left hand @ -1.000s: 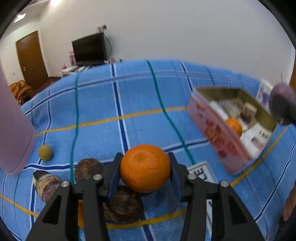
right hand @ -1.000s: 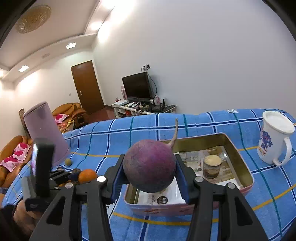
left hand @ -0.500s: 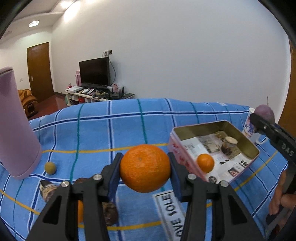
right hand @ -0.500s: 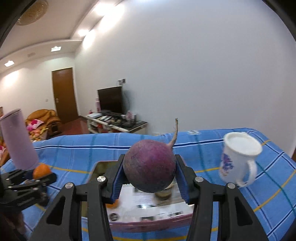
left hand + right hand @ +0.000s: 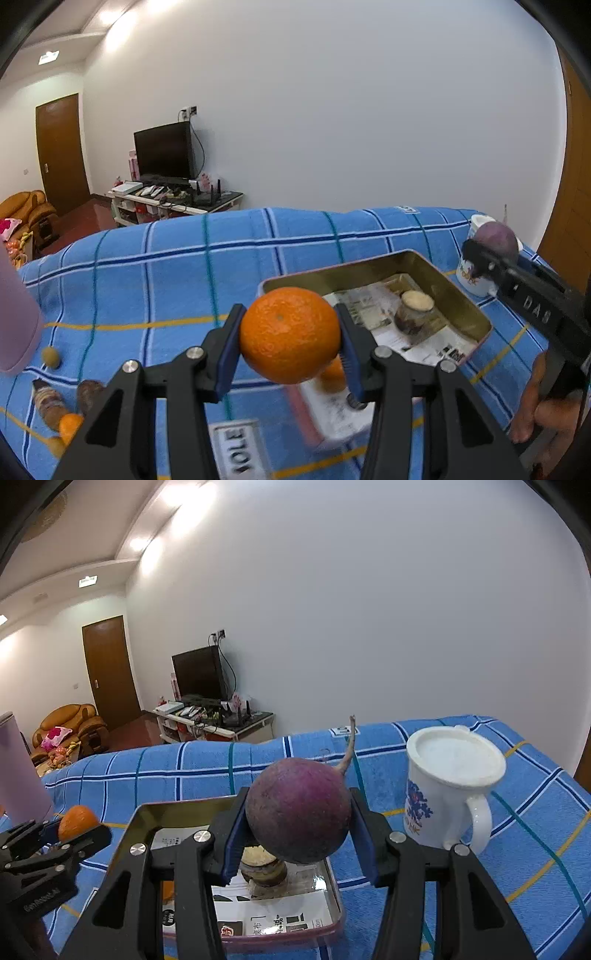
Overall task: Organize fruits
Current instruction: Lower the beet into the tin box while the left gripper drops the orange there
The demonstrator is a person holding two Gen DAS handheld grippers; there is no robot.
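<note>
My left gripper (image 5: 290,338) is shut on an orange (image 5: 290,334) and holds it in the air at the near-left corner of an open metal tin (image 5: 458,295). My right gripper (image 5: 299,825) is shut on a round purple radish (image 5: 298,814) with a thin root, held above the same tin (image 5: 147,812). The tin is lined with printed paper and holds a small jar (image 5: 413,314) and another orange (image 5: 334,374), partly hidden by the fingers. In the left wrist view the right gripper (image 5: 491,249) shows at the far right; in the right wrist view the left gripper (image 5: 75,825) shows at the left.
A white mug (image 5: 448,786) stands right of the tin. A pink tumbler (image 5: 14,328) stands at the left. A small green fruit (image 5: 51,356), brown items (image 5: 48,400) and an orange (image 5: 70,426) lie on the blue checked cloth (image 5: 166,280). A printed label (image 5: 242,448) lies near me.
My left gripper carried the orange right, from over the loose fruits to the tin's near corner. My right gripper moved the radish over the tin, closer to the mug.
</note>
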